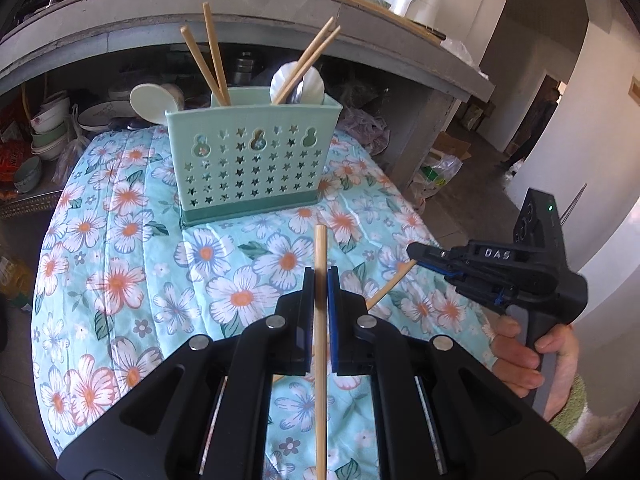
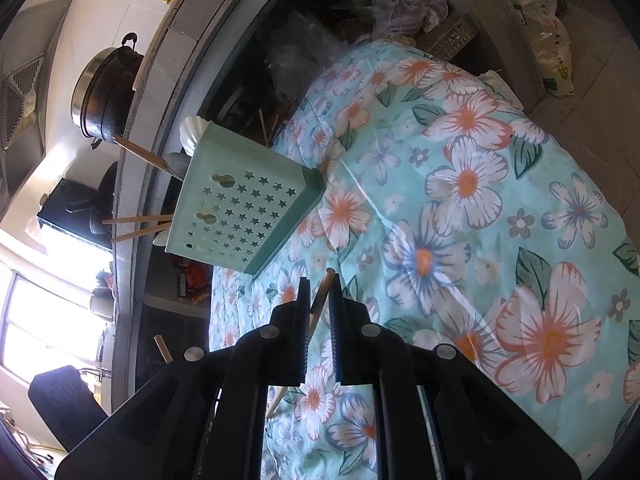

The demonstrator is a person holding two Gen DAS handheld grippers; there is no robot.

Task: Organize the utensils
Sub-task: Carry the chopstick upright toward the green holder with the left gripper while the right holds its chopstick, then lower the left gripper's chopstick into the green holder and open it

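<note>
The surface (image 1: 132, 248) is draped in a quilted turquoise cloth (image 2: 500, 200) printed with white and orange flowers, wrinkled in long seams. Straight ahead of the left claw (image 1: 321, 280), well beyond its fingertips, a mint-green utensil caddy (image 1: 252, 160) with star-shaped cutouts stands upright on the cloth (its darker green base touching the fabric). From the right claw (image 2: 321, 288) (this view is rolled sideways), the same caddy sits ahead and to the left, near the cloth's far edge.
</note>
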